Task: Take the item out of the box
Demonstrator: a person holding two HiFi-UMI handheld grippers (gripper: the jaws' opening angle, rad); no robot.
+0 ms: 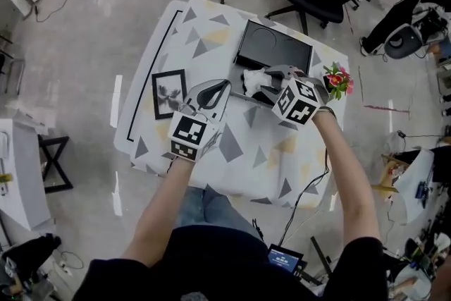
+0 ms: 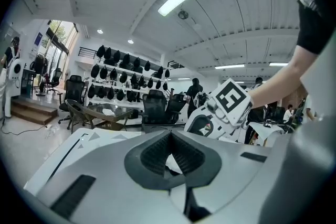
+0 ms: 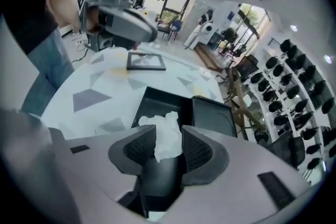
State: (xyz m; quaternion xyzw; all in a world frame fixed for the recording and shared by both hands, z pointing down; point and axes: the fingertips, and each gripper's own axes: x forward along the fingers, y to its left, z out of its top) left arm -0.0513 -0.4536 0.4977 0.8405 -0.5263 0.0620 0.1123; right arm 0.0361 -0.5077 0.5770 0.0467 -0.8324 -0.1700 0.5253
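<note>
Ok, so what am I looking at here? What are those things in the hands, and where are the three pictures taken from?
A person holds two hand-operated tongs; the marker cubes are part of them. The head view looks down from the person's head; the other two cameras ride on the tongs. On the triangle-patterned white tablecloth lie an open black box, a black picture frame and a small pink flower bunch. The right tongs stand open around crumpled white paper in the box, not visibly clamping it. The left tongs are shut and empty.
</note>
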